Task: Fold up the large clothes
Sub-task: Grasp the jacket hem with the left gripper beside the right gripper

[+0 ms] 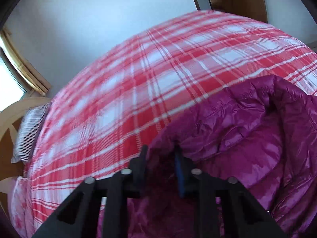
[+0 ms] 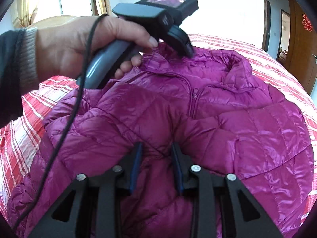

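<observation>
Magenta quilted puffer jacket [image 2: 208, 107] spread front-up on the bed.

It is shiny, stitched in square panels, with the front zipper [image 2: 193, 97] closed up toward the stand-up collar [image 2: 223, 59] at the far end. A sleeve lies folded across the near front. The near-left part is bunched and rumpled, and its far-left shoulder edge is lifted.

The left gripper [image 1: 161, 158] has its jaws pinched on a fold of the magenta jacket [image 1: 247, 138] over the plaid bedspread [image 1: 138, 79].
</observation>
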